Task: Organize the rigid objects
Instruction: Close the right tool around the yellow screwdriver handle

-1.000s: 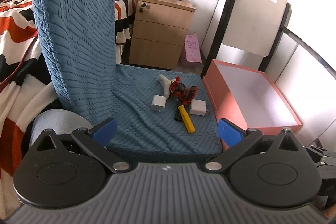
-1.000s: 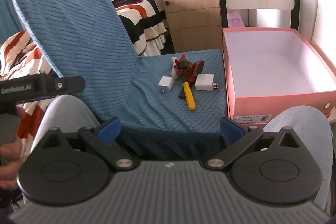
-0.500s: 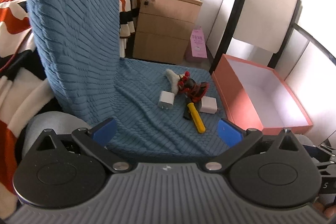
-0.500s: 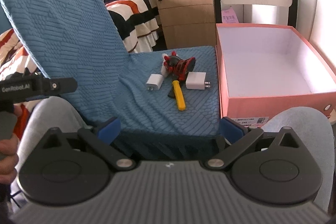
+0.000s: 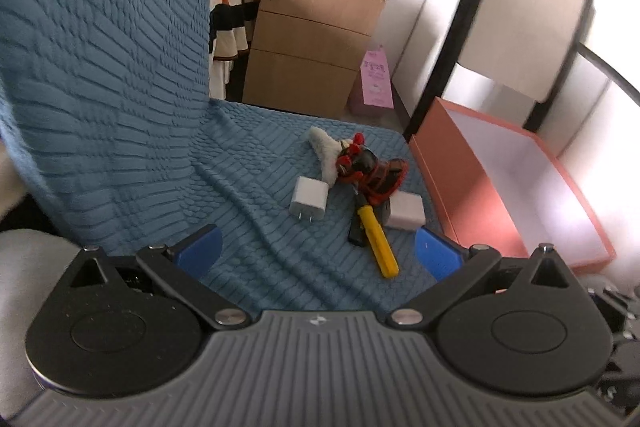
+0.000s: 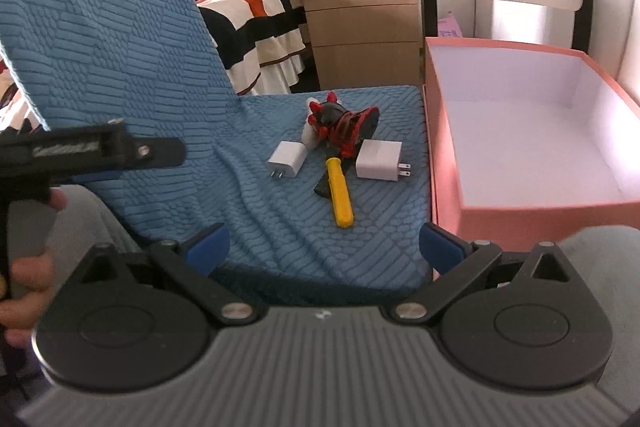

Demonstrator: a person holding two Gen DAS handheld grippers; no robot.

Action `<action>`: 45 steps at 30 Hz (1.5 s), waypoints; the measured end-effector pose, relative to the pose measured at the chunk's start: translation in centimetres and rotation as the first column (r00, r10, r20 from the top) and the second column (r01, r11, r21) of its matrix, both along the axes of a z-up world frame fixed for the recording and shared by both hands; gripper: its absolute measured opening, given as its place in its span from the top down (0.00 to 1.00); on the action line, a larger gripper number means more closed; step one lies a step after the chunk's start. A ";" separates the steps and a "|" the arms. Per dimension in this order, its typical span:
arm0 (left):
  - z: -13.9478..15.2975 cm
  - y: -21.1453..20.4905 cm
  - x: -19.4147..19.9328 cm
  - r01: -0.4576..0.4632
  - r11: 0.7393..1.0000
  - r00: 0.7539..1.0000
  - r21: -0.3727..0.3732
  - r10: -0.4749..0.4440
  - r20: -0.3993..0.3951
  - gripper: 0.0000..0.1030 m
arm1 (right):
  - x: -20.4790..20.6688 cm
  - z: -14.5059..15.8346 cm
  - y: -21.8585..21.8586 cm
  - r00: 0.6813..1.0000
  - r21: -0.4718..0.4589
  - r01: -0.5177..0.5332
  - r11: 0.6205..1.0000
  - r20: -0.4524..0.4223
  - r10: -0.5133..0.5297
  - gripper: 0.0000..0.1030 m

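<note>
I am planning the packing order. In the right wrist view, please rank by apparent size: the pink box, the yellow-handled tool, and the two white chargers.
1. pink box
2. yellow-handled tool
3. right charger
4. left charger, only slightly smaller; nearly alike.

Bare blue seat cover (image 6: 280,227) lay open in front of the yellow screwdriver (image 6: 339,193), while the pink box wall (image 6: 430,163) blocked its right side.

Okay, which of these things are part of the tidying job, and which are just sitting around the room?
Part of the job:
yellow-handled tool
small white charger
larger white charger
red and black toy
pink box, nothing visible inside

Just lying about:
wooden drawer cabinet
striped bedding
pink bag
</note>
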State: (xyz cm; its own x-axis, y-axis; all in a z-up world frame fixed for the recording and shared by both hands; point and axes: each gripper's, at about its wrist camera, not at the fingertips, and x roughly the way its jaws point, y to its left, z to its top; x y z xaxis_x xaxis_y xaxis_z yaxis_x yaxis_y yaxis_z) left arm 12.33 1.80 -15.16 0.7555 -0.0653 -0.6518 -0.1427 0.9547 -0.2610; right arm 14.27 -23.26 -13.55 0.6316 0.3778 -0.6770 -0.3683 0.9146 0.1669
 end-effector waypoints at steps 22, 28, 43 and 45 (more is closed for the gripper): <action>-5.7 0.4 11.1 0.080 0.996 0.995 0.046 -0.076 -0.067 0.00 | 5.8 -5.5 4.7 0.994 -0.058 -0.102 0.993 0.040 0.104 0.37; -7.2 0.0 13.4 0.112 0.992 0.988 0.059 -0.105 -0.113 0.00 | 7.4 -6.8 5.3 0.991 -0.086 -0.123 0.989 0.042 0.127 0.59; -10.8 0.3 17.6 0.147 0.989 0.974 0.027 -0.140 -0.180 0.15 | 13.7 -10.3 7.2 0.994 -0.161 -0.104 0.981 0.011 0.107 0.75; -11.2 0.5 18.1 0.145 0.989 0.972 0.012 -0.141 -0.186 0.18 | 14.2 -10.8 7.4 0.994 -0.154 -0.110 0.982 -0.021 0.108 0.75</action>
